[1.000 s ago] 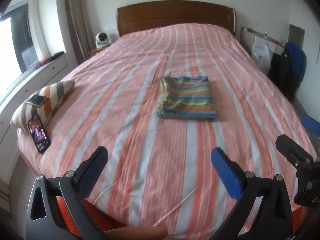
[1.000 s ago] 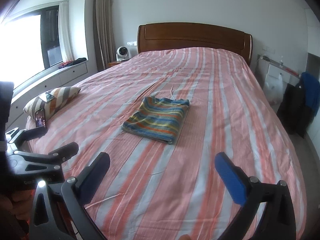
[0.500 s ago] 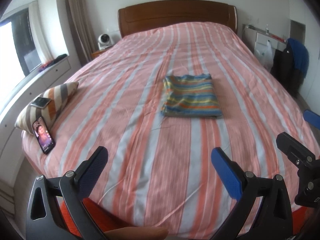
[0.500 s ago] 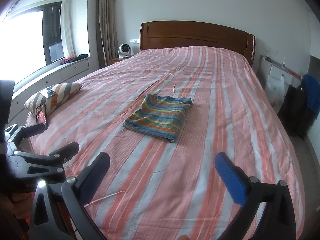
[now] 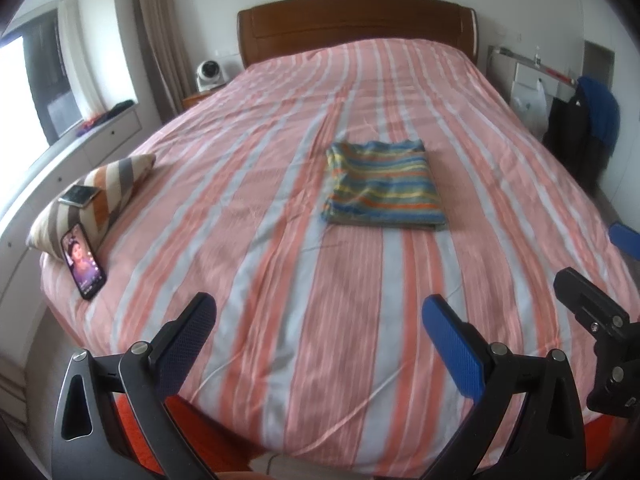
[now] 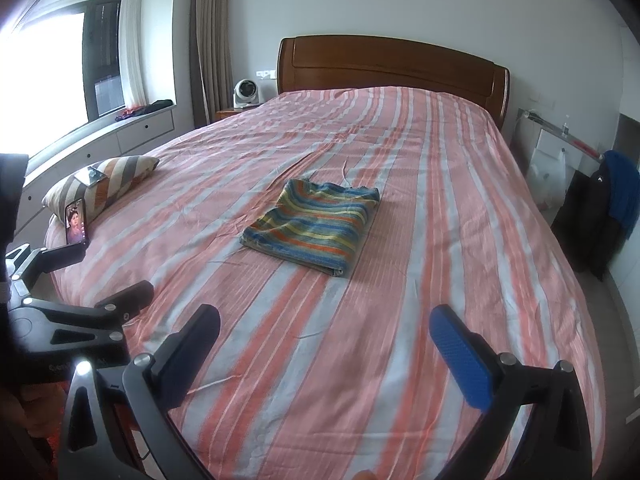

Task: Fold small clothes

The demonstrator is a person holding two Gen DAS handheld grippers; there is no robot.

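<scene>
A striped garment (image 5: pixel 382 184), folded into a neat rectangle, lies flat in the middle of the pink-striped bed (image 5: pixel 280 280). It also shows in the right wrist view (image 6: pixel 316 227). My left gripper (image 5: pixel 316 336) is open and empty, held over the foot of the bed, well short of the garment. My right gripper (image 6: pixel 325 344) is open and empty too, over the foot of the bed to the right. Each gripper shows at the edge of the other's view.
A striped cushion (image 5: pixel 94 196) with a phone (image 5: pixel 78 195) on top lies at the bed's left edge; a second phone (image 5: pixel 82 260) leans against it. A wooden headboard (image 5: pixel 356 24) stands at the far end. Dark clothes (image 5: pixel 584 128) hang at the right.
Both grippers have drawn back from the bed and risen slightly, so the folded garment looks farther off. Both stay open. The garment has not moved.
</scene>
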